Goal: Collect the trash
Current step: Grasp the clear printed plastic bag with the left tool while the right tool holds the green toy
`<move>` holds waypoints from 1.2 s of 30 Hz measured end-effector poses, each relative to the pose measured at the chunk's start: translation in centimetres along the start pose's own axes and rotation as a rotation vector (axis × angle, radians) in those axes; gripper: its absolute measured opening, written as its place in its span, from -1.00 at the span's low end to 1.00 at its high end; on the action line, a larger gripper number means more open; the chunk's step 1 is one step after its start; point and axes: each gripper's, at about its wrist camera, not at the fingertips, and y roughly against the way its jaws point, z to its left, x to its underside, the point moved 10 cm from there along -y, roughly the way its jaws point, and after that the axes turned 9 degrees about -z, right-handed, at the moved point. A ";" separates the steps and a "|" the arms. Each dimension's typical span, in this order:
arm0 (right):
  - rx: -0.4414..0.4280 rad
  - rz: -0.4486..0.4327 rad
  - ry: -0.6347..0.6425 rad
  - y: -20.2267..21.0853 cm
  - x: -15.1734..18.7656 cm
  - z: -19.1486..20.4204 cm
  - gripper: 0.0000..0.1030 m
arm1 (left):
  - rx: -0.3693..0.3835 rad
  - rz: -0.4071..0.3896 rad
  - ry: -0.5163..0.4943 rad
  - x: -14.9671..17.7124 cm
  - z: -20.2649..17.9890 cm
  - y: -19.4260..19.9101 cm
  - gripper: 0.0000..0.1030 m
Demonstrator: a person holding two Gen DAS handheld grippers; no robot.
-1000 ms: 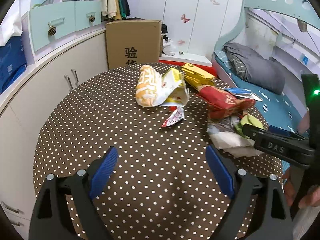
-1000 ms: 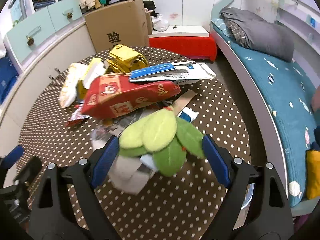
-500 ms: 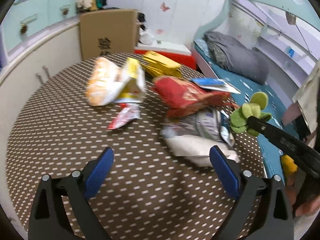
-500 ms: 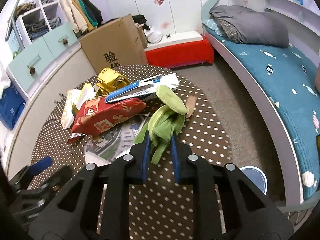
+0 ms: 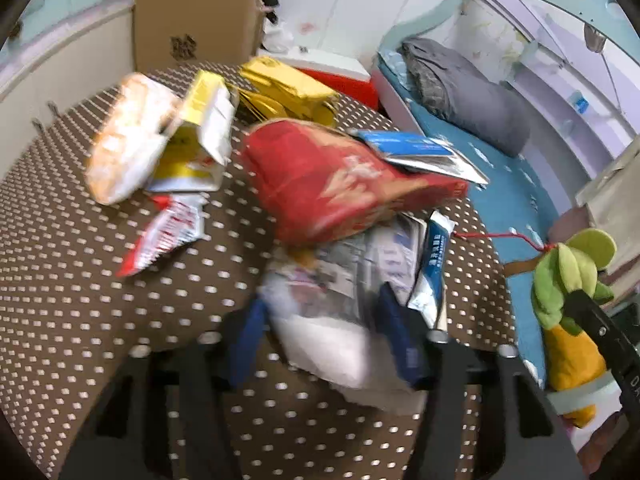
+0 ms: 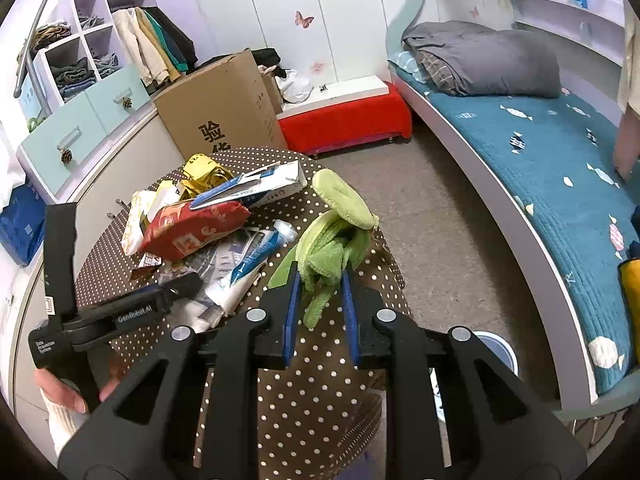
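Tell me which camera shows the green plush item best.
Right wrist: the green plush item sits sharp and central, clamped in the right gripper. Left wrist catches it only at the far right edge, small, with yellow below it.

Both wrist views low, near — shared dotted table (image 5: 80, 280), facing bed (image 6: 540, 168).

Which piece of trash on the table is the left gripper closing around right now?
The white crumpled wrapper nearest the table edge: the left gripper straddles it. The red bag and yellow packets lie farther back.
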 end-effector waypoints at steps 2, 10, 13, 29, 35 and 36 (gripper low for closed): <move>0.002 0.010 0.001 0.1 0.6 0.0 -0.62 | 0.012 -0.030 0.005 -0.2 0.2 1.2 -0.38; -0.026 0.016 0.010 1.4 1.7 0.9 -0.62 | -0.015 -0.124 -0.098 0.1 -0.2 6.8 -0.65; -0.034 0.013 0.025 2.0 1.9 1.4 -0.62 | -0.055 -0.160 -0.162 0.1 -0.1 9.2 -0.67; -0.066 0.050 0.045 2.7 4.3 3.0 -0.62 | -0.149 -0.151 -0.257 2.6 1.1 8.9 -0.47; -0.058 0.053 0.052 3.0 4.5 2.6 -0.62 | -0.076 -0.183 -0.237 2.4 0.2 10.2 -0.75; -0.058 0.050 0.051 3.1 4.4 2.5 -0.62 | -0.073 -0.200 -0.242 2.2 -0.2 10.9 -0.82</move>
